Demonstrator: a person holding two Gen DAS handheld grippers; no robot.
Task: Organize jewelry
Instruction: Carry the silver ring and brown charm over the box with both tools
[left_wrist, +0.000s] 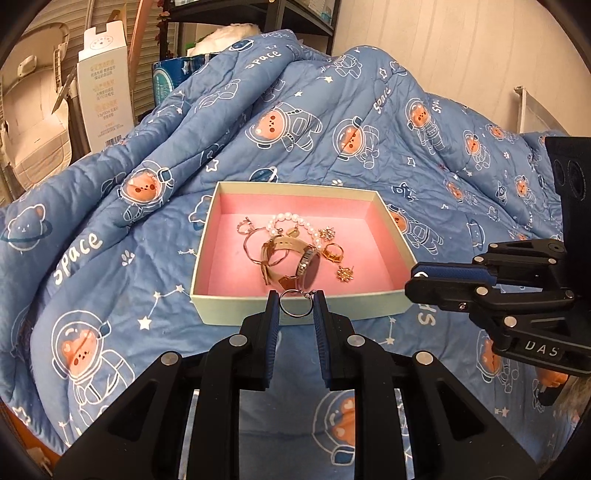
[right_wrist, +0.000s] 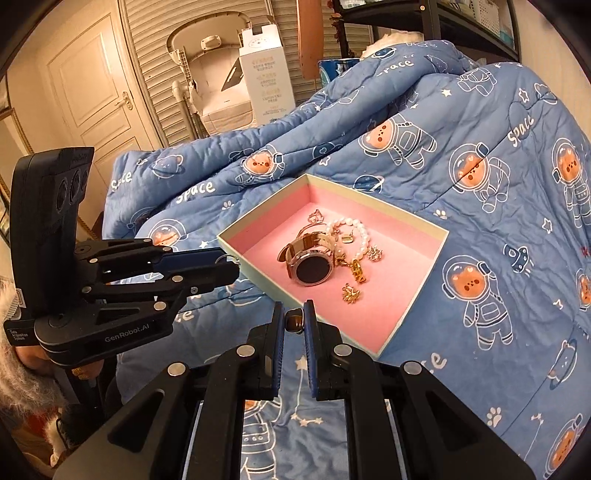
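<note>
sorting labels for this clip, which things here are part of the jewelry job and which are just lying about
Part of the job:
- pink-lined box
- watch
- pearl bracelet
- snowflake earrings
- silver ring in left gripper
- brown stone ring in right gripper

Lying about:
- space bear quilt
- white carton
- door

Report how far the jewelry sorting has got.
Done: the watch, pearl bracelet and gold earrings already lie in the pink-lined box. In hand: the left gripper pinches a silver ring; the right gripper holds a brown stone piece. Left: dropping both into the box.
</note>
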